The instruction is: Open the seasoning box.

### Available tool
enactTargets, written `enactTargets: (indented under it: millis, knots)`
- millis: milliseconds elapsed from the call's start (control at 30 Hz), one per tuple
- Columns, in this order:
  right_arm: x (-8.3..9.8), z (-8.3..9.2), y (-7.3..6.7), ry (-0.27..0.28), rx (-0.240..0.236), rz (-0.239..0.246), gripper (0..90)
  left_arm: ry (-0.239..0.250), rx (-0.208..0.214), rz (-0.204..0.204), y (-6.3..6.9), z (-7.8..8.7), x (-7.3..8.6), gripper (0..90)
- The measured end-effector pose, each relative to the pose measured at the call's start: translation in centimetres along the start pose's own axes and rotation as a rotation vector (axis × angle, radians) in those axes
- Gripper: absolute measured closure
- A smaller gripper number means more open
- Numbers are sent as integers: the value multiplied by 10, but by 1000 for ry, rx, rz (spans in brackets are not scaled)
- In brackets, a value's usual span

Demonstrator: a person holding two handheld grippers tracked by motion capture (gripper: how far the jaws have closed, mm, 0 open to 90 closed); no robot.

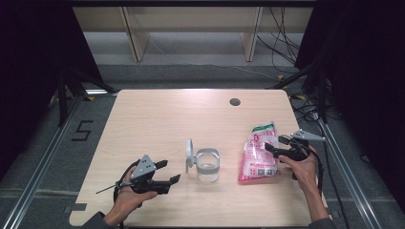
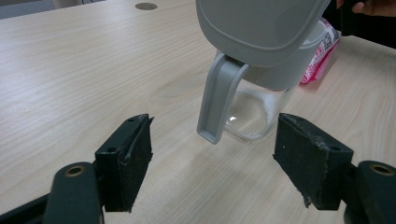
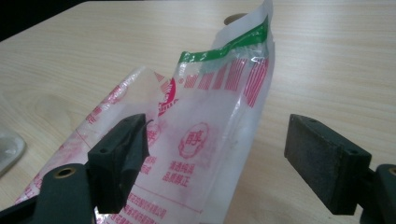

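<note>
Left claw [image 1: 168, 172] wide open, empty, low over desk [image 1: 157, 119], pointing at clear jar [image 1: 207, 167] just ahead. Jar mid-desk, grey hinged lid [image 1: 189, 151] flipped up on its left side. Right claw [image 1: 273, 144] wide open, holding nothing, jaws straddling top of pink-white printed bag [image 1: 259, 153] lying right of jar, apart from it. Bag's green-striped top [image 3: 233, 44] tilted up.
</note>
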State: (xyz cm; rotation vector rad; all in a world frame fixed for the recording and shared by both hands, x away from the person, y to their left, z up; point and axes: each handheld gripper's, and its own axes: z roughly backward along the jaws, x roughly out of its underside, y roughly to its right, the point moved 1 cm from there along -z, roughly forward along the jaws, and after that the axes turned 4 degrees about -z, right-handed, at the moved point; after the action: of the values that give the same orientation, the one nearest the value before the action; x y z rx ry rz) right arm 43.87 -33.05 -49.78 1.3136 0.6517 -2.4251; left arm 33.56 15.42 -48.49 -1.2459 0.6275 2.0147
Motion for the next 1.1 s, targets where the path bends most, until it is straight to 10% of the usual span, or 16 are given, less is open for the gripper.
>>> enactTargets:
  millis: [700, 1100]
  knots:
    - [-10, -24, -8, -100, -51, 20, 418, 7, -3, 6, 1, 1, 0, 275]
    - [-7, -19, -16, -115, -102, 6, 898, 11, 0, 9, 1, 1, -1, 275]
